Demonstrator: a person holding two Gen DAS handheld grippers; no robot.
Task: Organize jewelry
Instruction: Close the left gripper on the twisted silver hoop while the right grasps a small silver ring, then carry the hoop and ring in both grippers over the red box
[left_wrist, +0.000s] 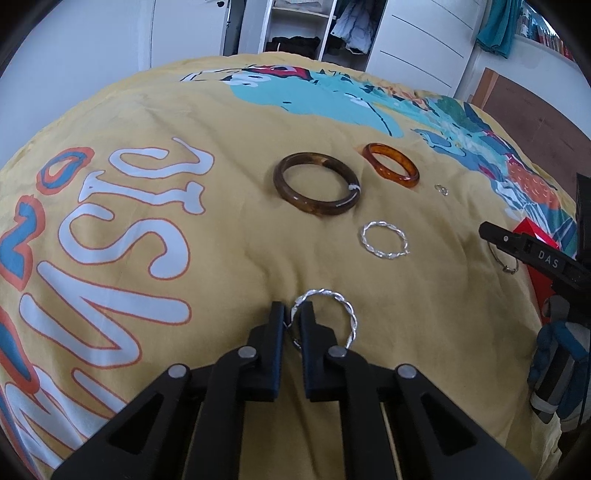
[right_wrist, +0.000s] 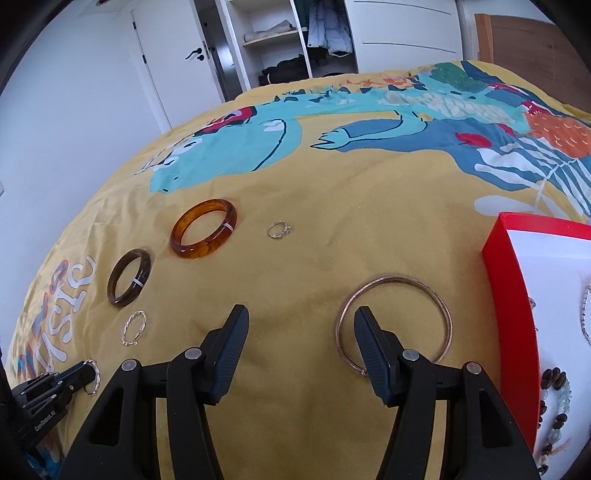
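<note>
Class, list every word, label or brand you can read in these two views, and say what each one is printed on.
"DAS" – white letters on the right gripper body, left wrist view.
"MUSIC" – large white, orange-outlined letters on the yellow bedspread; first letters partly cut off.
Small white label on the left gripper body, right wrist view: too blurred to read.
Red box: no text visible.

Bright, even daylight; soft shadows; sharp focus; strong fisheye bending, dark corners.

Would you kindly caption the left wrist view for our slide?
Left gripper shut on a twisted silver hoop lying on the yellow bedspread.
</note>
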